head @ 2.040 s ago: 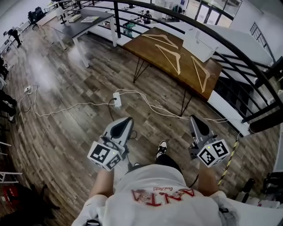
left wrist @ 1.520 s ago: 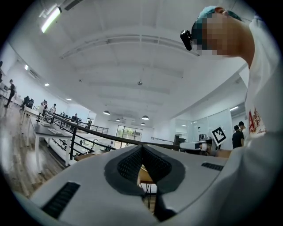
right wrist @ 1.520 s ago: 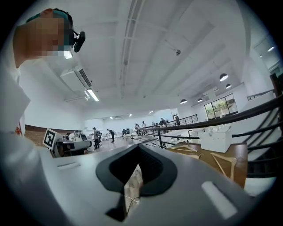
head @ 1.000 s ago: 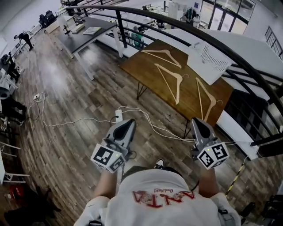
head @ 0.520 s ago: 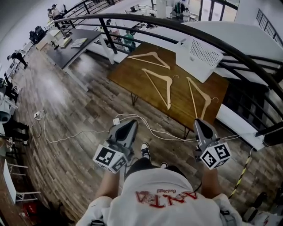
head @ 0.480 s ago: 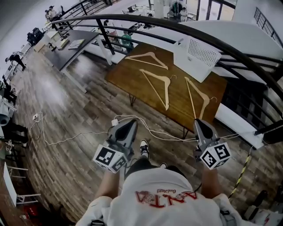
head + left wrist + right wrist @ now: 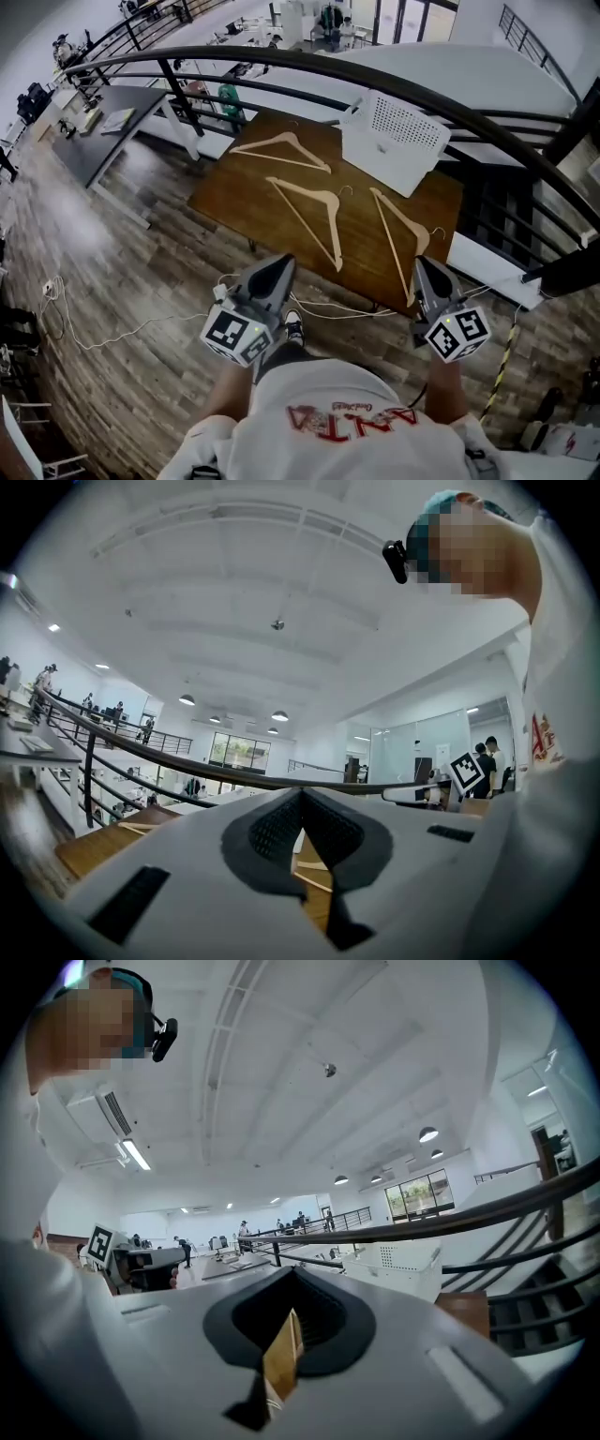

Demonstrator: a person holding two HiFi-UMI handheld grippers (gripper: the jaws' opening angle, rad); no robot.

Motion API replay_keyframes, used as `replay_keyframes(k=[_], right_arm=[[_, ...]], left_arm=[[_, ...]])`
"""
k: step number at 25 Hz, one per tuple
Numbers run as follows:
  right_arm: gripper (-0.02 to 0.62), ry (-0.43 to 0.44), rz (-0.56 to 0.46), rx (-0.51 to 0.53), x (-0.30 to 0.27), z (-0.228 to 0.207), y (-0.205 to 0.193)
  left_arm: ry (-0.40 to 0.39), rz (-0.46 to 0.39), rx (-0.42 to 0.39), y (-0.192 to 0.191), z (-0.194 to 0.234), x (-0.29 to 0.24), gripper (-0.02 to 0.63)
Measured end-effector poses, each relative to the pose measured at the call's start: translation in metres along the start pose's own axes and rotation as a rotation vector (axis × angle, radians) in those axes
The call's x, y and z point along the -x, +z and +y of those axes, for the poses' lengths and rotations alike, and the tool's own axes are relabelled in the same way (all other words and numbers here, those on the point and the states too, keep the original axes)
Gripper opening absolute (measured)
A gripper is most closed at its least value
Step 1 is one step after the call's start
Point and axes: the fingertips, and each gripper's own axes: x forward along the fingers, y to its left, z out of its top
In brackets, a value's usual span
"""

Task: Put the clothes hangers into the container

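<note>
Three wooden clothes hangers lie on a brown wooden table (image 7: 234, 192): one far left (image 7: 281, 150), one in the middle (image 7: 309, 211), one on the right (image 7: 401, 234). A white perforated container (image 7: 389, 131) stands at the table's far side and also shows in the right gripper view (image 7: 394, 1265). My left gripper (image 7: 279, 262) hangs short of the table's near edge, jaws together and empty (image 7: 300, 799). My right gripper (image 7: 422, 264) reaches the near right edge by the right hanger's tip, shut with nothing in it (image 7: 293, 1274).
A black curved railing (image 7: 375, 80) runs behind the table, with a drop beyond it. White cables (image 7: 141, 323) trail over the wooden floor at the left. A grey desk (image 7: 103, 131) stands far left. My shoe (image 7: 293, 325) is just under the table's edge.
The table with the hangers and the container has come closer and lower in the head view. Both grippers moved forward with the person and now reach its near edge, jaws unchanged.
</note>
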Motion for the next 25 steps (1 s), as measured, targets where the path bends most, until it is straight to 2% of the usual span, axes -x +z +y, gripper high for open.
replay_keyframes(k=[8, 13, 16, 21, 25], right_arm=[[0.000, -0.080, 0.015, 0.018, -0.113, 0.001, 0.010], [0.000, -0.163, 0.021, 0.013, -0.157, -0.007, 0.011], [0.000, -0.230, 0.038, 0.005, -0.161, -0.028, 0.004], [0.000, -0.392, 0.031, -0.060, -0.133, -0.080, -0.006], [0.000, -0.457, 0.006, -0.104, -0.109, -0.127, -0.009]], left_arm=[[-0.081, 0.039, 0.012, 0.014, 0.113, -0.053, 0.008], [-0.170, 0.064, -0.002, 0.013, 0.163, -0.097, 0.008], [-0.219, 0.089, 0.011, 0.005, 0.173, -0.129, 0.008], [-0.318, 0.161, 0.026, -0.014, 0.153, -0.182, 0.008], [-0.340, 0.184, 0.007, -0.016, 0.135, -0.225, 0.008]])
